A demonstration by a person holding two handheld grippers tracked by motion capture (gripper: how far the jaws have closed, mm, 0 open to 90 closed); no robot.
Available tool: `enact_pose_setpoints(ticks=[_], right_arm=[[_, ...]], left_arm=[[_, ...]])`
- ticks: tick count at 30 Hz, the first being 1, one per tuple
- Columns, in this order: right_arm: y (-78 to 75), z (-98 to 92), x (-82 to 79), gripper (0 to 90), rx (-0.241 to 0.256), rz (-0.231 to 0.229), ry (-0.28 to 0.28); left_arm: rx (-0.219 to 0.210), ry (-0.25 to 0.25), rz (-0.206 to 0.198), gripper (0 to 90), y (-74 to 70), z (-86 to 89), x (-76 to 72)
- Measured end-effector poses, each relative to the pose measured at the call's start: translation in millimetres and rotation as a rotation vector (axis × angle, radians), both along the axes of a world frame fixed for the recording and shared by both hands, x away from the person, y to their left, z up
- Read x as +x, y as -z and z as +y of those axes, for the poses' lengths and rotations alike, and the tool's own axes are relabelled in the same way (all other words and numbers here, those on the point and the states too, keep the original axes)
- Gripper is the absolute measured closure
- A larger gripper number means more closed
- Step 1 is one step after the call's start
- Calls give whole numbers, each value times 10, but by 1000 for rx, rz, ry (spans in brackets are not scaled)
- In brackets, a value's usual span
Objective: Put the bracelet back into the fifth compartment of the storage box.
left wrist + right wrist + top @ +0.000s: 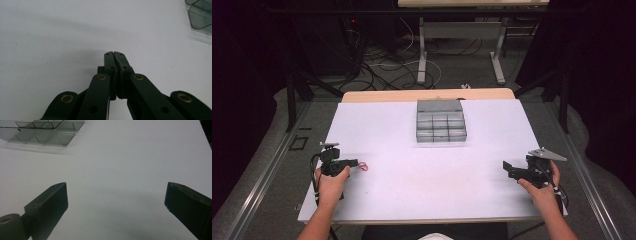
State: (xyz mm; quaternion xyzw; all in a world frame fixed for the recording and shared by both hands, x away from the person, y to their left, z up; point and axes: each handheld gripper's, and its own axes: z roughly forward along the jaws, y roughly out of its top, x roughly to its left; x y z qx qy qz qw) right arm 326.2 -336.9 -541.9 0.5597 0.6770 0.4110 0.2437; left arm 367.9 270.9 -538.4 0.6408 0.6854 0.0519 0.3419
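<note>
My left gripper [355, 162] rests low over the white table near its left edge, held by a hand. In the left gripper view its jaws [114, 53] are pressed together with no gap. A small red loop-like thing [363, 166] lies right at its tips in the high view; I cannot tell if it is touched or held. My right gripper [508, 169] is near the right edge, and its own view shows it [116, 195] wide open over bare table. A clear grey compartment box [440, 121] stands at the back centre of the table, with its lid up.
The box corner [200, 15] shows at the top right of the left gripper view, and its compartments [42, 132] at the top left of the right gripper view. The white tabletop [432, 175] stretches between both grippers. Cables and table legs lie on the floor beyond.
</note>
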Motion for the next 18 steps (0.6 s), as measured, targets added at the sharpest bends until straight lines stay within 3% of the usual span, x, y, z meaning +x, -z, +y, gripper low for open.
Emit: enact_pose_setpoints(ticks=[6,18], right_arm=[[2,-9,0,47,-4,-4,-5],[3,-4,0,49,-5,-2,-3]], left_arm=[[0,10,-13,899,-37,-1,-22],[16,-9,-99,899,-91,-10,-59]])
